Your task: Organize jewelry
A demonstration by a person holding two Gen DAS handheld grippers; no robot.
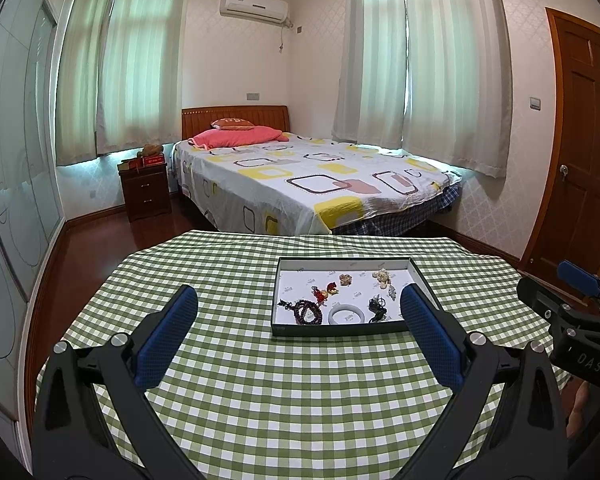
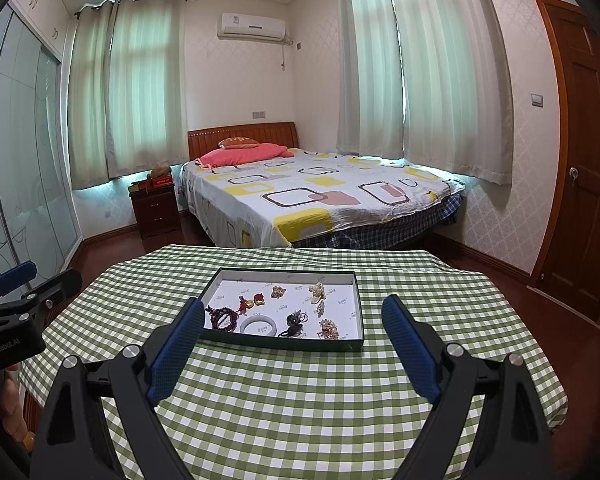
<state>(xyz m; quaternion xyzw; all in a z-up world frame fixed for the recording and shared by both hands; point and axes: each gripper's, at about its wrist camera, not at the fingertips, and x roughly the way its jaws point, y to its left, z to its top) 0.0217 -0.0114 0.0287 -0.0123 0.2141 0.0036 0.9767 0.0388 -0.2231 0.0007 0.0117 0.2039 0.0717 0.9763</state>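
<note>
A shallow dark-rimmed tray (image 1: 342, 330) (image 2: 284, 343) with a white floor lies on the green checked tablecloth (image 1: 260, 392) (image 2: 300, 400). In it lie several pieces of jewelry: a dark bead bracelet (image 1: 307, 312) (image 2: 221, 317), a pale bangle (image 1: 347, 315) (image 2: 258, 325), a red and gold charm (image 1: 327, 289) (image 2: 256, 300), a black piece (image 1: 377, 307) (image 2: 294, 322) and a golden brooch (image 2: 328, 329). My left gripper (image 1: 298, 304) hovers open in front of the tray with nothing between its blue pads. My right gripper (image 2: 294, 314) is open too, empty, short of the tray's near rim.
A bed (image 1: 312, 180) stands beyond the table's far edge, with a dark nightstand (image 1: 145, 188) to its left. A wooden door (image 1: 580, 140) is at the right, glass wardrobe doors (image 1: 16, 160) at the left. Bare cloth surrounds the tray.
</note>
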